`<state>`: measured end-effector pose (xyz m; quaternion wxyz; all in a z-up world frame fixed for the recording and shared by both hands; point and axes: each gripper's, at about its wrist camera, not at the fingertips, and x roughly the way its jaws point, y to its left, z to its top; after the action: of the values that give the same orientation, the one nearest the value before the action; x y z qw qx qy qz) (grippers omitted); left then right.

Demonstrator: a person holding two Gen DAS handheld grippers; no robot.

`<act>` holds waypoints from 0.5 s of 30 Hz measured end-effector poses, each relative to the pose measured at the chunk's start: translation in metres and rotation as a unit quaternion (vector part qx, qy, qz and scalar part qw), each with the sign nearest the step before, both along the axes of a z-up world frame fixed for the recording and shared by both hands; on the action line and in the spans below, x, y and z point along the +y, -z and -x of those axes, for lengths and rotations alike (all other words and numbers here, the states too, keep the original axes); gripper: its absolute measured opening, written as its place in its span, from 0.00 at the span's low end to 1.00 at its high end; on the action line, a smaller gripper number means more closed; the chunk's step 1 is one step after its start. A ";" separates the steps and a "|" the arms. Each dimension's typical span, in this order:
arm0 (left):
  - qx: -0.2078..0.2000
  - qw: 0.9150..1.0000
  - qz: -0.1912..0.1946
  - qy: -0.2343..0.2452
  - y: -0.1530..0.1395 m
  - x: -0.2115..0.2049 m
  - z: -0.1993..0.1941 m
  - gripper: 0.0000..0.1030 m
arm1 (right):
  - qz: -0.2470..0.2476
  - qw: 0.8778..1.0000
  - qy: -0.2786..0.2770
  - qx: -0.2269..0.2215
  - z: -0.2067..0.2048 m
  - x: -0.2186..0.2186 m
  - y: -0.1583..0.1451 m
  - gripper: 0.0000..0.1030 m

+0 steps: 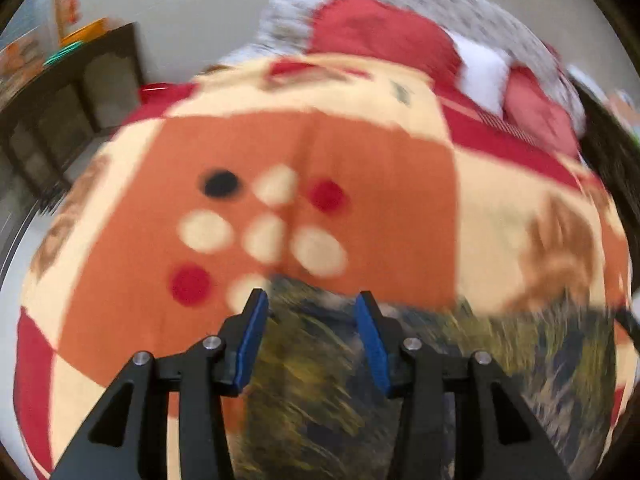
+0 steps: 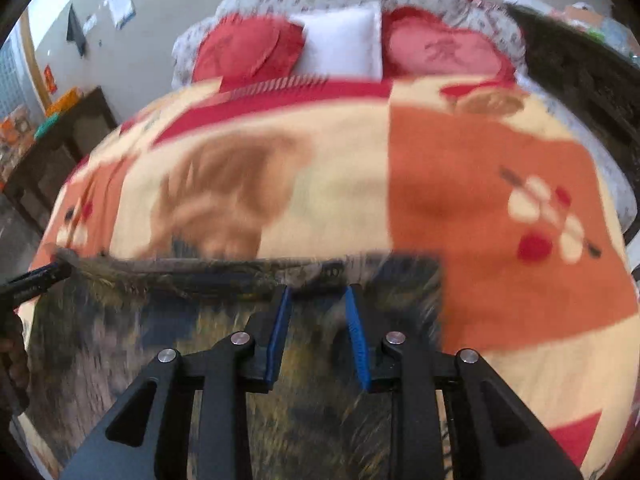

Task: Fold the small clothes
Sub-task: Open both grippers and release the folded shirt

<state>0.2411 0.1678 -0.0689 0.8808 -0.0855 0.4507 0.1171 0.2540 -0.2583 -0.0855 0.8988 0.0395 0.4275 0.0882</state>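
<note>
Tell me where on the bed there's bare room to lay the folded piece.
Bare blanket lies beyond the dark mottled garment, up to the red and white pillows, and on the orange patch of the patterned blanket to its right. It is crowded near both grippers, where the garment covers the bed.

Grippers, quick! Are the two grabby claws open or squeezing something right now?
Left gripper: open, blue fingers apart over the dark camouflage garment, holding nothing.
Right gripper: open, fingers apart above the same garment's far edge, holding nothing.
</note>
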 end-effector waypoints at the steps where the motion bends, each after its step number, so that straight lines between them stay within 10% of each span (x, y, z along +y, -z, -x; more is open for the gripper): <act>1: -0.013 1.000 0.008 -0.003 -0.007 0.004 0.004 0.47 | -0.005 1.000 0.009 -0.007 0.000 -0.004 -0.005 0.28; 10: -0.032 0.994 -0.042 0.095 0.017 -0.083 0.038 0.69 | 0.015 1.000 -0.005 -0.017 0.020 0.033 0.000 0.28; 15: -0.027 0.997 0.006 0.075 0.052 -0.067 0.043 0.71 | 0.055 0.998 0.003 0.006 0.012 0.051 0.035 0.28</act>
<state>0.1983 0.1012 -0.1205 0.8985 -0.0602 0.4324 0.0458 0.2421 -0.2070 -0.1202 0.8973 -0.0082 0.4369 0.0619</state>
